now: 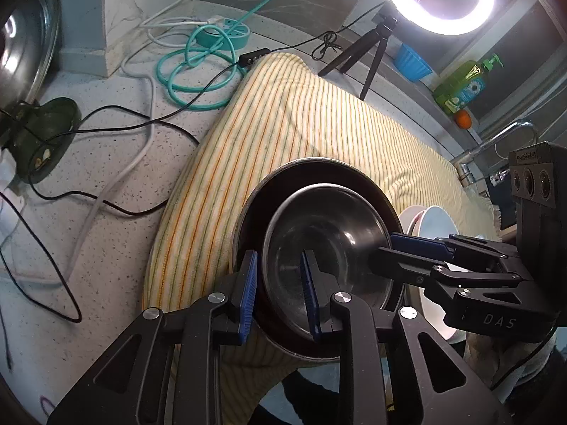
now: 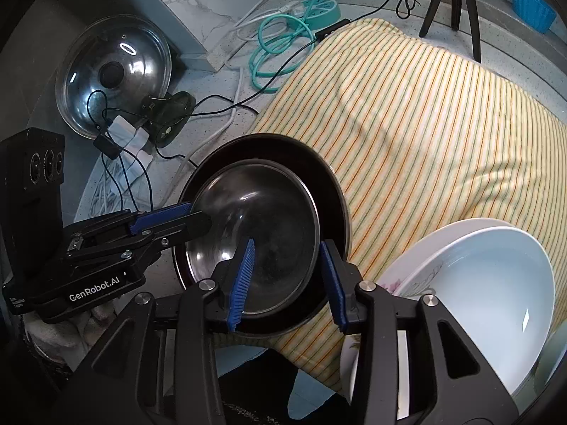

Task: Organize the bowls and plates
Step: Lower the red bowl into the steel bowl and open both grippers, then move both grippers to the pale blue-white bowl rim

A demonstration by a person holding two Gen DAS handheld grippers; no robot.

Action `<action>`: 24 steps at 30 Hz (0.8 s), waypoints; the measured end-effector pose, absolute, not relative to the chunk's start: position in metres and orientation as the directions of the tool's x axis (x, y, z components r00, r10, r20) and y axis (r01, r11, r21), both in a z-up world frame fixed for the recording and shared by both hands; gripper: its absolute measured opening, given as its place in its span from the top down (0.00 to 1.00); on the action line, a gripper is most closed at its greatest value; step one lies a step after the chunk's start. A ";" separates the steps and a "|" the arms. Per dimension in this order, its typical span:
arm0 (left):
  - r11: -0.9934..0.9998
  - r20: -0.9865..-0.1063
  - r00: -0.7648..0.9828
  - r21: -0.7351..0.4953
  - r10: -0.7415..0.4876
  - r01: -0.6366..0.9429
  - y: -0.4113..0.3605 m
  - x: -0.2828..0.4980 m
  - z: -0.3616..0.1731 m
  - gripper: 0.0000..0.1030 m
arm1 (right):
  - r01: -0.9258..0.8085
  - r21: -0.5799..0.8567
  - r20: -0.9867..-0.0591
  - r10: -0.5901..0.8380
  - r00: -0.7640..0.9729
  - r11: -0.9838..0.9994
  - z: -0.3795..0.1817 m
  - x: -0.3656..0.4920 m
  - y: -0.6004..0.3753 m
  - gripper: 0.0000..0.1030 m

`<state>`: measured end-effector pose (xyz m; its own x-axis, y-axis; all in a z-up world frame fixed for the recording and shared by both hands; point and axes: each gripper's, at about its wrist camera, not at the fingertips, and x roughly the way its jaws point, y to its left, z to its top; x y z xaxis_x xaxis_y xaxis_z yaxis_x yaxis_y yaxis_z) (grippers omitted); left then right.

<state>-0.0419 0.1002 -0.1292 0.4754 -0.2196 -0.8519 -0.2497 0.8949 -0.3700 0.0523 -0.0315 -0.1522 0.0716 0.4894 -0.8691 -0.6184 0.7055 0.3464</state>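
Bowls sit nested on the striped towel (image 2: 425, 134): a steel bowl (image 2: 262, 233) rests inside a larger dark bowl (image 2: 333, 191). Both grippers straddle the double rim from opposite sides. The left gripper (image 1: 278, 295) stands only narrowly parted, one pad outside the dark bowl's wall and the other inside the steel bowl, with a sliver of gap showing, so it looks released rather than clamped. The right gripper (image 2: 288, 279) is somewhat wider apart, one pad inside the steel bowl and the other beyond the dark rim, neither pad visibly pressing. No earlier picture is there to compare.

Risk, as I judge it: pulling a gripper away at a slant could hook a pad under the rim and tip the steel bowl out, or drag the nest off the towel's near edge. Just beyond the right jaw, the stacked white plates (image 2: 489, 283) could be knocked.
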 end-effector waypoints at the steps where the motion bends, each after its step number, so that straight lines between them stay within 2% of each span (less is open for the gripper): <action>1: 0.894 -0.851 0.475 -0.372 -0.222 -0.250 0.100 -0.042 -0.129 0.78 | -0.617 0.348 -0.868 0.491 0.071 0.706 -0.152 0.053 -0.032 0.61; 18: 0.885 -0.821 0.523 -0.399 -0.229 -0.239 0.098 -0.037 -0.108 0.77 | -0.598 0.403 -0.814 0.570 0.112 0.693 -0.128 0.058 -0.056 0.60; 20: 0.888 -0.814 0.535 -0.397 -0.226 -0.230 0.095 -0.035 -0.103 0.77 | -0.596 0.399 -0.809 0.573 0.129 0.697 -0.123 0.059 -0.061 0.56; 22: 0.891 -0.805 0.549 -0.399 -0.225 -0.219 0.091 -0.033 -0.097 0.77 | -0.588 0.405 -0.797 0.585 0.148 0.700 -0.118 0.060 -0.069 0.43; 24: 0.893 -0.794 0.563 -0.401 -0.228 -0.205 0.086 -0.029 -0.090 0.77 | -0.583 0.408 -0.786 0.595 0.168 0.703 -0.111 0.060 -0.079 0.42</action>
<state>-0.0293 0.0858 -0.0902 0.5635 -0.2277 -0.7942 -0.2049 0.8927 -0.4013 0.0598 -0.0791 -0.1108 0.1681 0.5953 -0.7857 -0.5826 0.7030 0.4079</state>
